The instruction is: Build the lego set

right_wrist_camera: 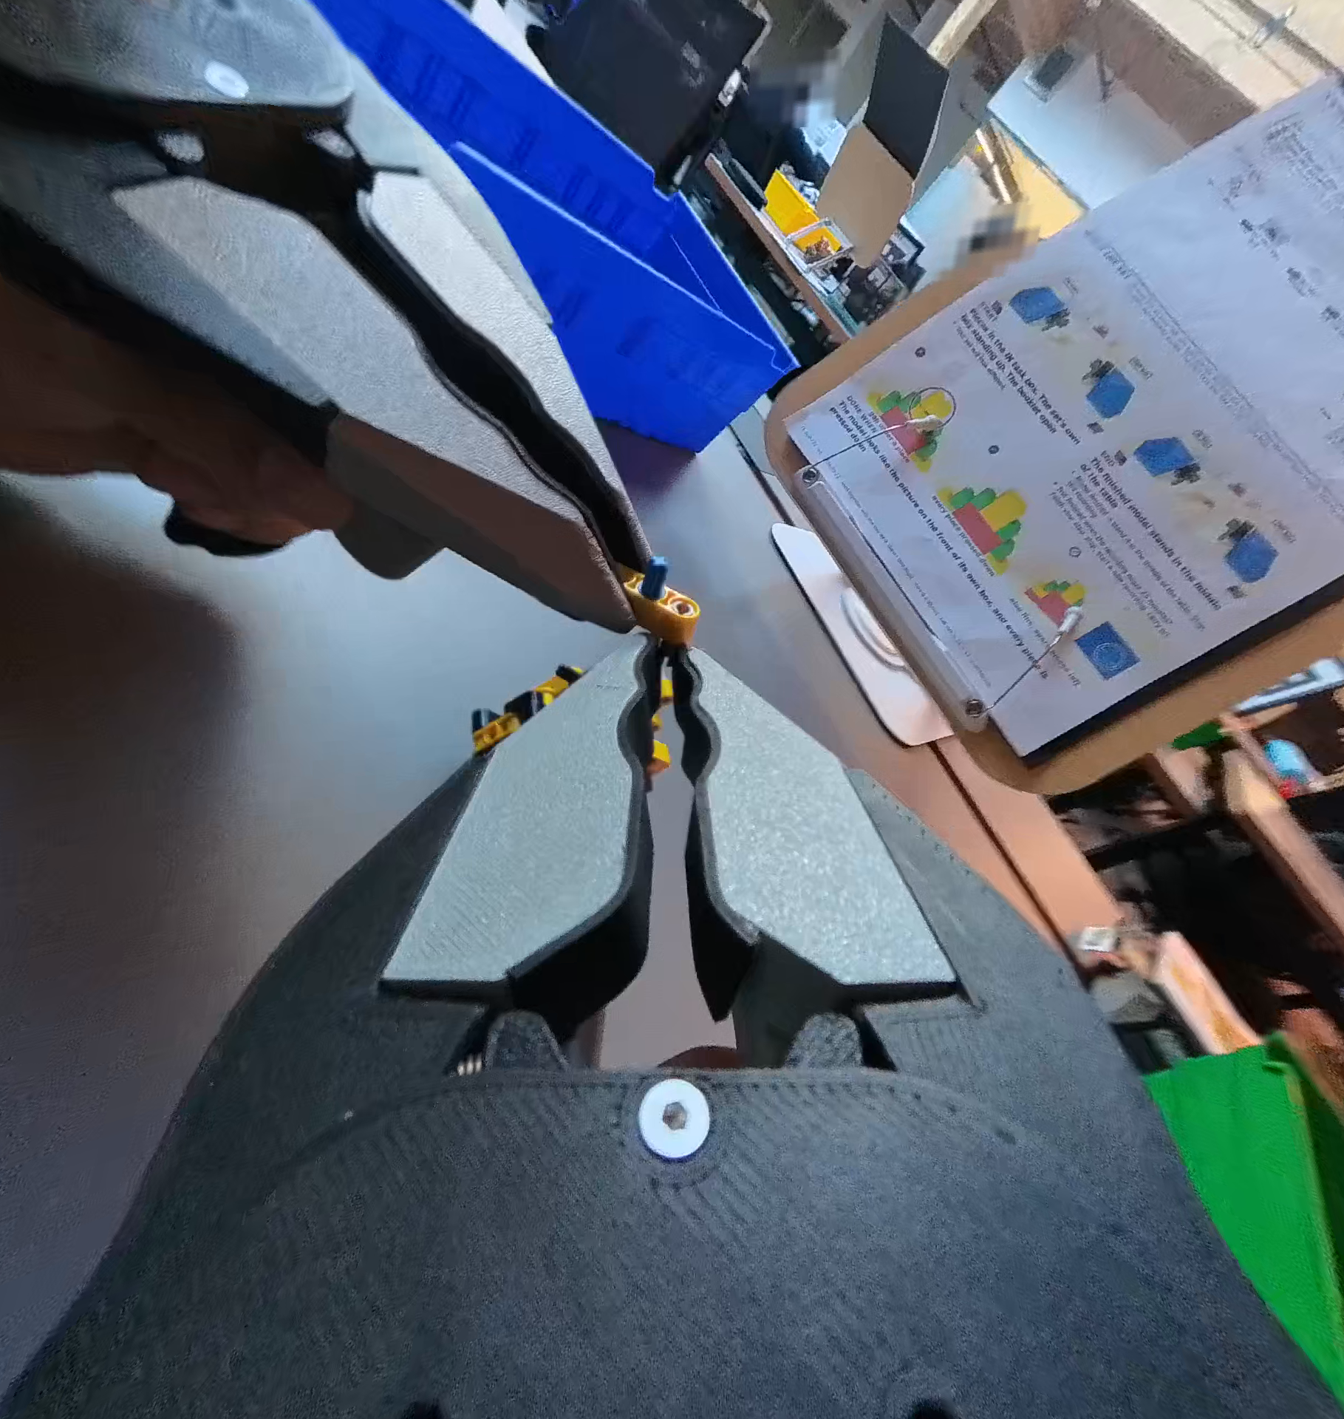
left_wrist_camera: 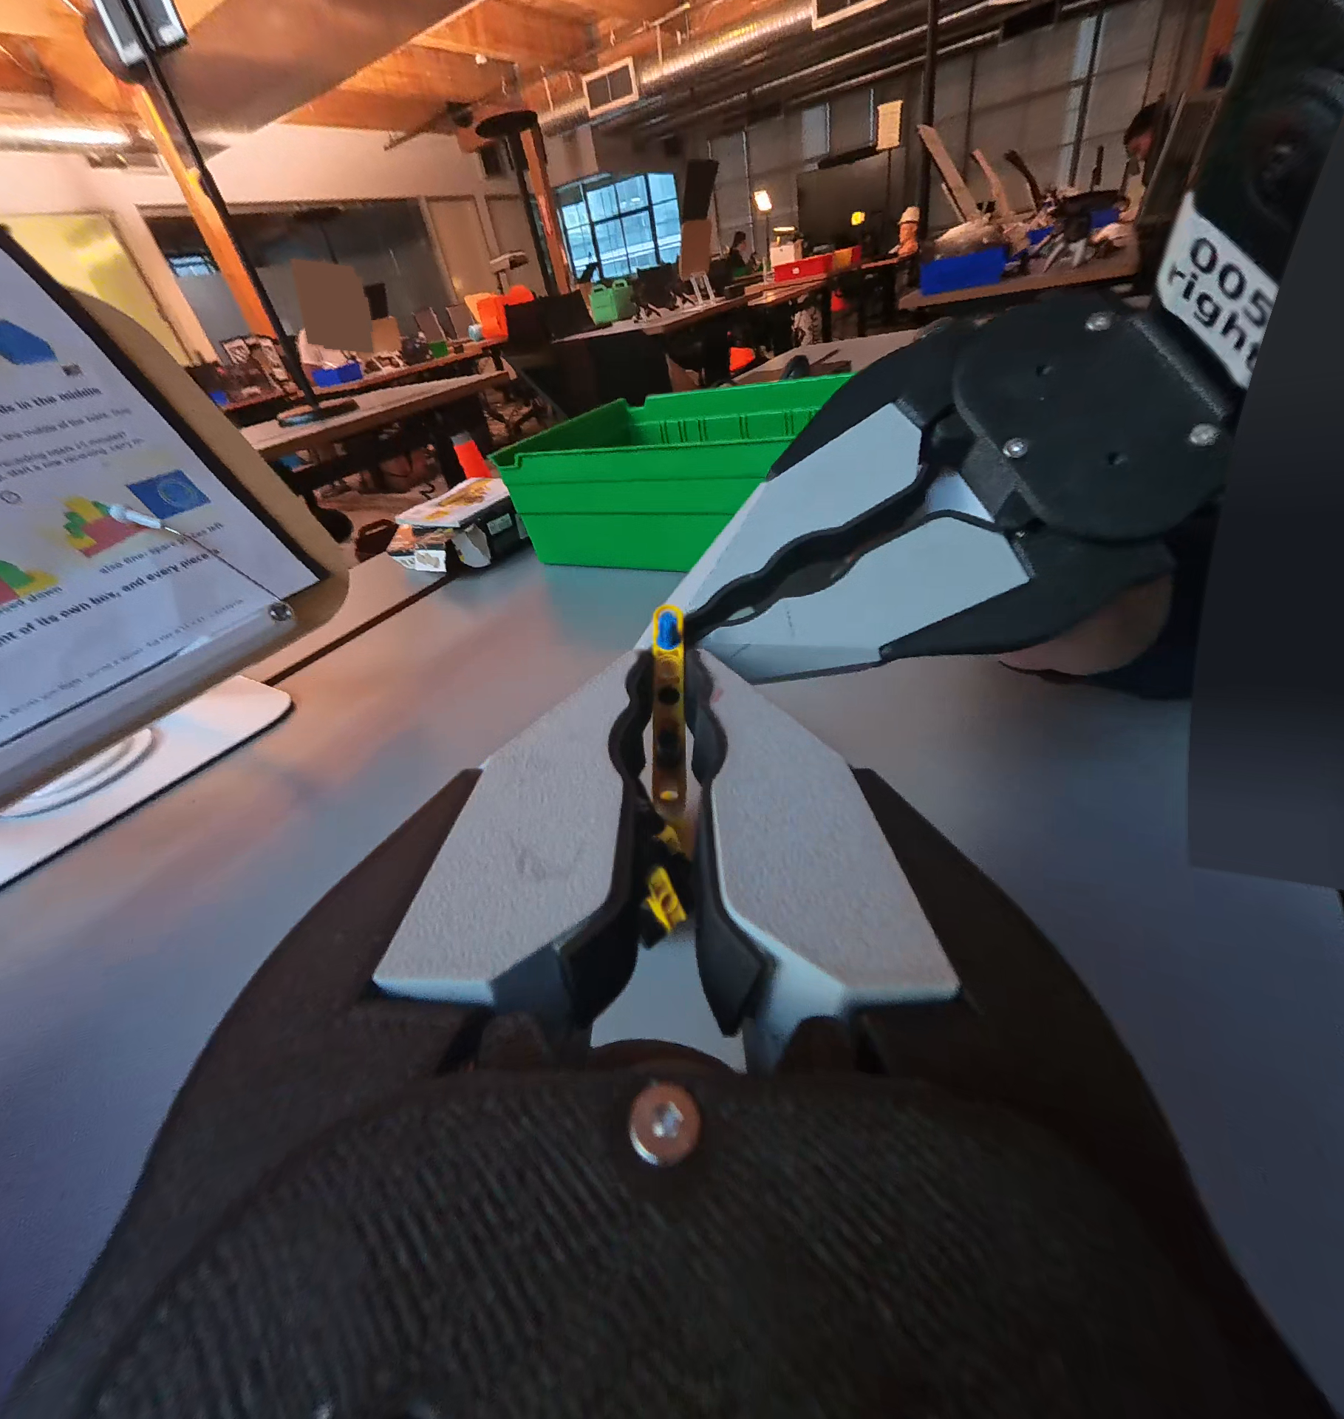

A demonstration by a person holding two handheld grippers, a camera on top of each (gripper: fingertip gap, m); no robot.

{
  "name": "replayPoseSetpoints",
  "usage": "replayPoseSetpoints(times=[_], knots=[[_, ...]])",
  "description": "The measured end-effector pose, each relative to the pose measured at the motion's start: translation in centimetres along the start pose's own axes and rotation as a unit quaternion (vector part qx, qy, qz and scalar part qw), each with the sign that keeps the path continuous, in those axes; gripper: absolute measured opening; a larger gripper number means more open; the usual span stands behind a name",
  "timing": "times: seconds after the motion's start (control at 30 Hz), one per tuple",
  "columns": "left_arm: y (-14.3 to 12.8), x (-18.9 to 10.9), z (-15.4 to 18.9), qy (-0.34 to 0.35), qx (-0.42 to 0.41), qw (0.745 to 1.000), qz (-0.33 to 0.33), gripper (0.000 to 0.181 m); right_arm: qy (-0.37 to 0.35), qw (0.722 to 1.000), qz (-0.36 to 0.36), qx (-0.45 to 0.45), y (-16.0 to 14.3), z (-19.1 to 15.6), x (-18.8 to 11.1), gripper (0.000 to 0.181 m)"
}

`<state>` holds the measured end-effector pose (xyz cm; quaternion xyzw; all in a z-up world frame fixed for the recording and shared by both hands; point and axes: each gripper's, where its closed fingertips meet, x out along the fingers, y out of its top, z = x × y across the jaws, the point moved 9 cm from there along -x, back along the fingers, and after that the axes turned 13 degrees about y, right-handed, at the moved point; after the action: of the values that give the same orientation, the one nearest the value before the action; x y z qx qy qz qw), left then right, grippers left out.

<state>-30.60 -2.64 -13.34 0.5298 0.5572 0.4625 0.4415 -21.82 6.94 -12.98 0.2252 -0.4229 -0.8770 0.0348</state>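
Note:
My left gripper (left_wrist_camera: 665, 668) is shut on a yellow beam with holes (left_wrist_camera: 667, 737) and holds it upright above the grey table (left_wrist_camera: 423, 691). A blue pin (left_wrist_camera: 667, 630) sits in the beam's top end. My right gripper (right_wrist_camera: 665, 662) comes in from the right, and its tips are closed at the pin's end against the beam (right_wrist_camera: 665, 610). The pin's far end (right_wrist_camera: 655, 572) sticks out past the beam. The right gripper (left_wrist_camera: 695, 618) also shows in the left wrist view. The left gripper (right_wrist_camera: 630, 595) shows in the right wrist view.
Loose yellow and black pieces (right_wrist_camera: 526, 706) lie on the table below the grippers. An instruction sheet on a stand (left_wrist_camera: 77, 499) is at the left. A green bin (left_wrist_camera: 638, 491) and a small box (left_wrist_camera: 454, 522) stand behind. Blue bins (right_wrist_camera: 576, 253) stand farther off.

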Motion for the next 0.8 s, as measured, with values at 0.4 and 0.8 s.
replayPoseSetpoints(times=[0.4,0.8], knots=[[0.4,0.0,-0.1,0.008,0.009,0.999,0.034,0.004,0.048,0.996,0.033,0.064,0.3,1.2,-0.3,0.001],[0.0,0.7,-0.9,-0.114,-0.117,0.986,0.01,0.004,0.167,0.972,0.116,0.12,-0.8,2.4,-1.4,0.005]])
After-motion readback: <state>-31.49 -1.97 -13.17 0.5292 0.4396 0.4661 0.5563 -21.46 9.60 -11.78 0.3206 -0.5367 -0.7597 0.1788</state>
